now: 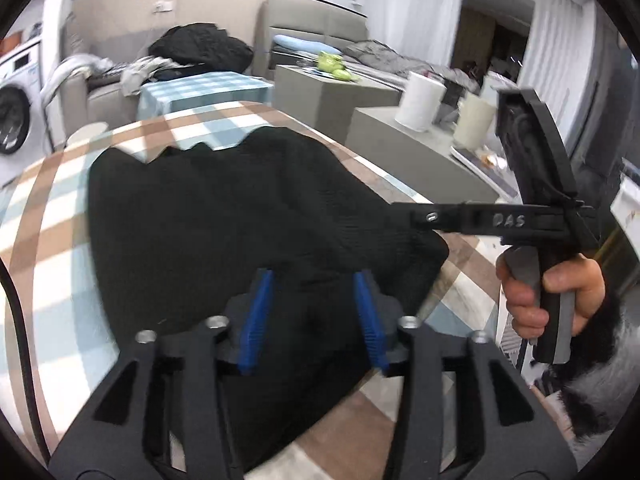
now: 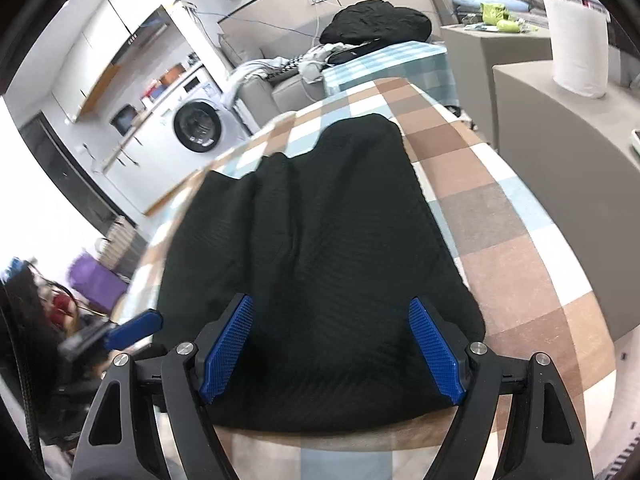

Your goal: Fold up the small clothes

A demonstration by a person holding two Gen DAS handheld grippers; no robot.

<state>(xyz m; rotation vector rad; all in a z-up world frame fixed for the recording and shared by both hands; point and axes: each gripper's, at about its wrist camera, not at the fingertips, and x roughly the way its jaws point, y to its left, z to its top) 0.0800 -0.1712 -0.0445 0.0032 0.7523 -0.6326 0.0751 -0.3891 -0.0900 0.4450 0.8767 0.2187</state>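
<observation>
So we've got the black knit garment (image 2: 320,240) lying flat on the checkered table (image 2: 520,240), looking folded at least once. Left tongs (image 1: 314,316) stand partly apart, right tongs (image 2: 332,356) wide, both empty. Probably another fold left.

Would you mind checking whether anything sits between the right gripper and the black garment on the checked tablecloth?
Nothing visible does. The right gripper hangs open directly over the black garment, its jaws spread above the near edge with only cloth beneath.
</observation>
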